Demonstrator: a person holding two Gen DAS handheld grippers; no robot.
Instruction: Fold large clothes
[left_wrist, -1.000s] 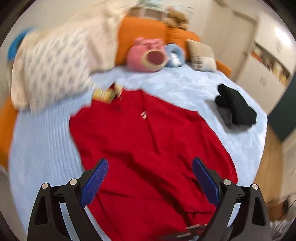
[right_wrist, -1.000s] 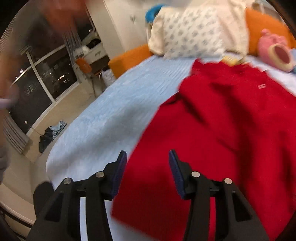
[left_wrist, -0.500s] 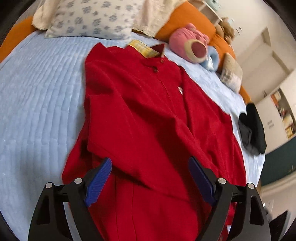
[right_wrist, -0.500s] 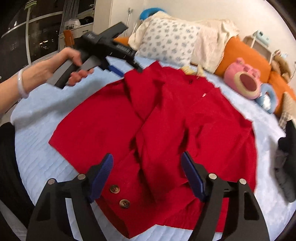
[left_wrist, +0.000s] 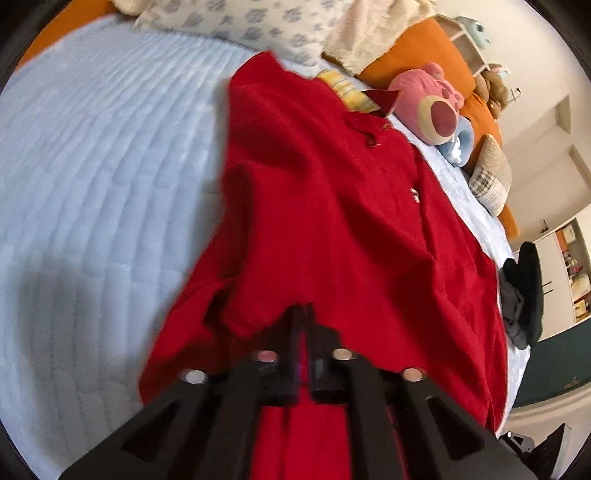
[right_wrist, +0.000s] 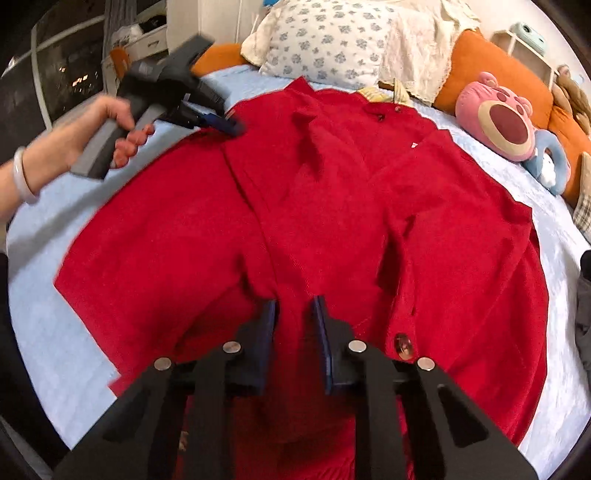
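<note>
The red cardigan lies spread on the light blue bed cover, front side up, with its collar toward the pillows at the top of the frame and its hem toward the cameras. It looks like a soft, thick knit with a fuzzy surface: probably light enough to lift, but limp, so it will sag and wrinkle unless it is held at two separated points along one edge. The best places to hold seem to be the side edge or the hem, where a fold of the fabric can be pinched. The left gripper is closed tight on a raised fold of the cardigan at its left edge, in the lower middle of the left wrist view; the right wrist view shows it at the upper left, held by a hand. The right gripper is closing, with red fabric near the hem between its blue pads, which do not yet seem to press it. A large brown button sits just to its right. A pink plush toy, an orange cushion and a flowered pillow lie beyond the collar.
</note>
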